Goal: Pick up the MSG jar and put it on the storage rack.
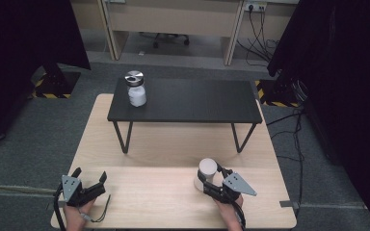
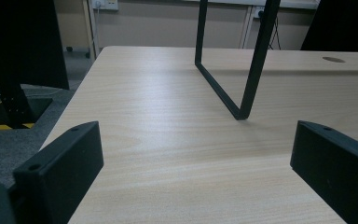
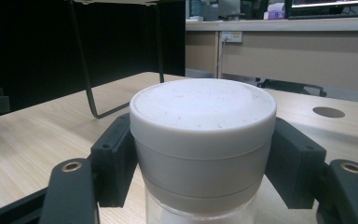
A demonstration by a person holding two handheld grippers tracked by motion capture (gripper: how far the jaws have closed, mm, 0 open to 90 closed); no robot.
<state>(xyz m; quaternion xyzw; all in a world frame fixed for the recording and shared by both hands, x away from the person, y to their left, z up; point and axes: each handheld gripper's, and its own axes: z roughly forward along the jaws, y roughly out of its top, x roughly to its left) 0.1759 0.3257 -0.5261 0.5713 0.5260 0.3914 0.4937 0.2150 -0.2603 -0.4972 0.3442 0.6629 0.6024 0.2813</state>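
A white-lidded jar (image 1: 206, 172) stands on the light wooden table (image 1: 149, 192) at the front right. My right gripper (image 1: 211, 179) is shut on it, and in the right gripper view its jaws press both sides of the jar (image 3: 203, 140) just under the lid. My left gripper (image 1: 89, 178) rests at the front left of the table, open, with nothing between its black jaws; in the left gripper view bare tabletop (image 2: 177, 154) lies between them. A second jar with a silver lid (image 1: 136, 88) stands on the left end of the black raised shelf (image 1: 197, 101).
The black shelf stands on thin metal legs (image 1: 123, 137) across the far half of the table; one leg (image 2: 242, 93) is ahead of my left gripper. Dark curtains flank both sides. Desks and cables (image 1: 260, 29) are in the background.
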